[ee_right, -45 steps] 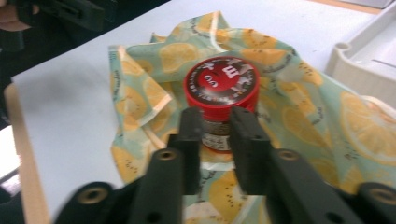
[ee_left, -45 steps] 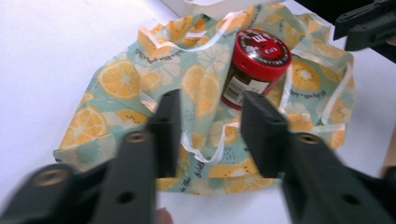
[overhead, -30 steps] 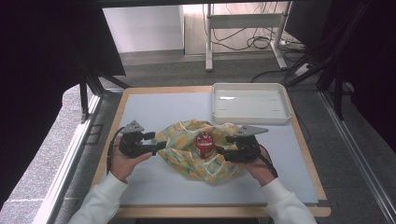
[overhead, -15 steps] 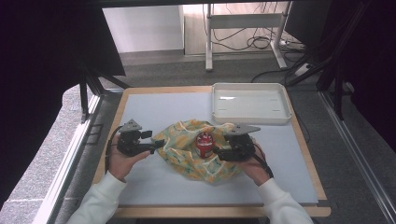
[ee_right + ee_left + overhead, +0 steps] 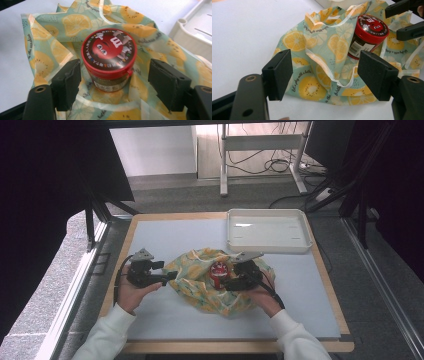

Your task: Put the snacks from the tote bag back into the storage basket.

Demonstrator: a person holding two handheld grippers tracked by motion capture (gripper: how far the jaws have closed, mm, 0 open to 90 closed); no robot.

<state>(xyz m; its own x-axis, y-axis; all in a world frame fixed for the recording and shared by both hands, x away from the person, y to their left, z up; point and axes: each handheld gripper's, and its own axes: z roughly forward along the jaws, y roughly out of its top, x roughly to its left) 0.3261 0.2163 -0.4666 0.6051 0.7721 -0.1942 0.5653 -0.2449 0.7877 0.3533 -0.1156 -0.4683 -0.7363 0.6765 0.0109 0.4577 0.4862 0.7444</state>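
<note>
The red-lidded candy jar (image 5: 218, 274) stands upright near the centre of the high view, on a crumpled lemon-print drawstring bag (image 5: 200, 287) that lies on the counter (image 5: 165, 237). A white tray (image 5: 267, 231) sits apart, toward the upper right of that frame, with nothing visible in it.

Right claw (image 5: 113, 85): jaws spread wide, one on each side of the jar, neither touching it. In the right gripper view the jar fills the middle of the frame, lid facing the camera, with cloth gathered around its base.

Left claw (image 5: 325, 75): jaws spread, holding nothing. In the left gripper view they stand at the lower edge of the frame, over the bag's near edge, where a white drawstring (image 5: 322, 61) loops across the cloth. The jar appears at the upper right of that frame.

Assessment: the step in hand appears to be taking the jar with the right claw while the left steadies the bag. To do it well, the right claw should advance until the pads face the body below the lid rim, then close squarely, keeping loose cloth out of the pinch. The left claw should pinch the bag edge or drawstring, so the cloth does not drag when the jar moves. The lid's overhang may cause slipping if gripped there.
</note>
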